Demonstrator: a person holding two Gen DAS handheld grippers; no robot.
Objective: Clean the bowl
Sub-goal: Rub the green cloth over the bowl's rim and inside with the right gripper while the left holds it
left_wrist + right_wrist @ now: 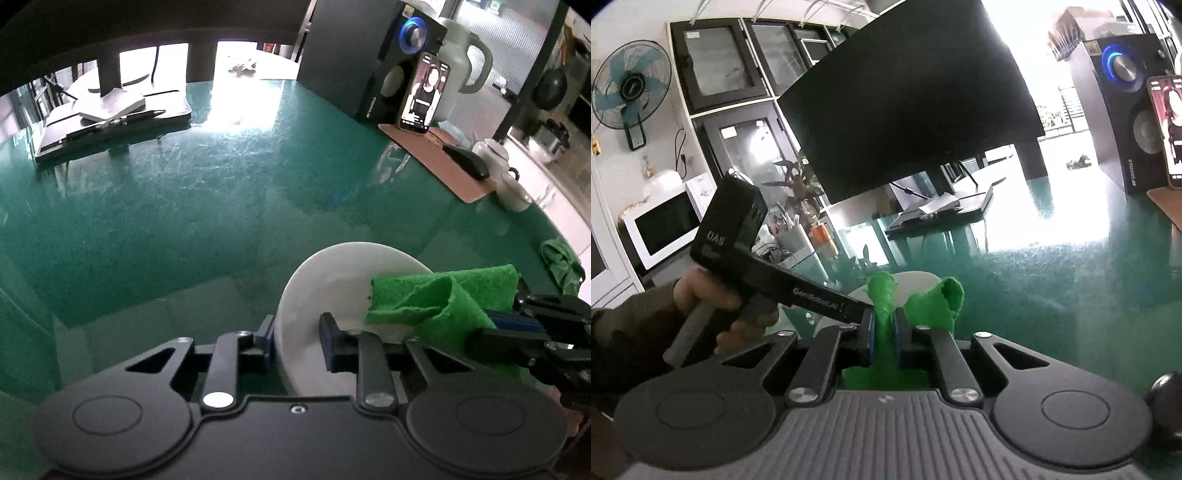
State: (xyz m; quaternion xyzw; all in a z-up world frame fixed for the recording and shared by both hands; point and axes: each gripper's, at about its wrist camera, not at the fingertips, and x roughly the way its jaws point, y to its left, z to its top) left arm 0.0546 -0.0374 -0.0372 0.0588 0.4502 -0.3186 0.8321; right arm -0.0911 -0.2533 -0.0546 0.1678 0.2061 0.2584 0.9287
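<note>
table: green, glossy, scratched; everything below is placed relative to the bowl
monitor stand: far left-back of the bowl, foot sits on a dark flat tray with a pen lying on it
left gripper: at the bowl's near rim, jaws narrow, one pad outside the wall, one pad inside; the wall sits between them and looks pinched
bowl: white, on the table near its front edge, tilted toward the left wrist camera; contents: only the cloth's free end
green cloth: folded wad, reaches over the bowl's right rim into the cavity, touching the inner wall
right gripper: right of the bowl, jaws nearly together, clamped on the cloth; cloth bulges out above and behind the pads
speaker: far back-right of the bowl, blue-lit knob
phone: propped against the speaker, screen lit, standing on a brown mat
kettle: pale, behind the phone, contents not visible
white lidded pot: right-back of the bowl, at the mat's edge, lid on, contents not visible
second green rag: crumpled, right of the bowl at the table's edge
left hand: seen from the right wrist view, wrapped round the left gripper's handle, dark sleeve
</note>
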